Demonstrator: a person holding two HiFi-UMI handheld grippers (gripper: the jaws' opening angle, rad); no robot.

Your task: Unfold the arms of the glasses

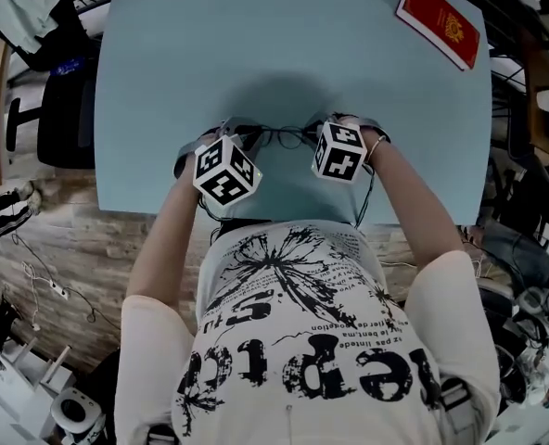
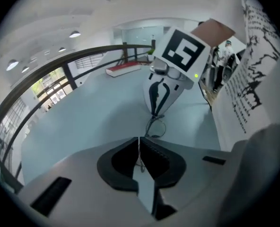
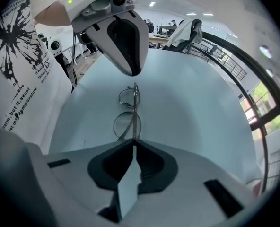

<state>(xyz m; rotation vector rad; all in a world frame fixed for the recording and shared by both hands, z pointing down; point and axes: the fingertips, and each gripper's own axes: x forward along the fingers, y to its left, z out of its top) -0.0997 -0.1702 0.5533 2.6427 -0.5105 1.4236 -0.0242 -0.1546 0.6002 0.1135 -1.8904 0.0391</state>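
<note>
Pale blue table (image 1: 163, 82) fills the background, with the glasses (image 3: 127, 119) at the centre of the right gripper view, between both tools. The left gripper (image 2: 140, 152) is closed on a thin wire part of them. The right gripper (image 3: 133, 148) is clamped on the frame end. Neither arm appears swung out, so unfolding is judged barely begun.

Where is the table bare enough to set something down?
Bare: the table at far left and middle, between red book and glasses. Crowded: near edge, where left tool and right tool grip the glasses.
</note>
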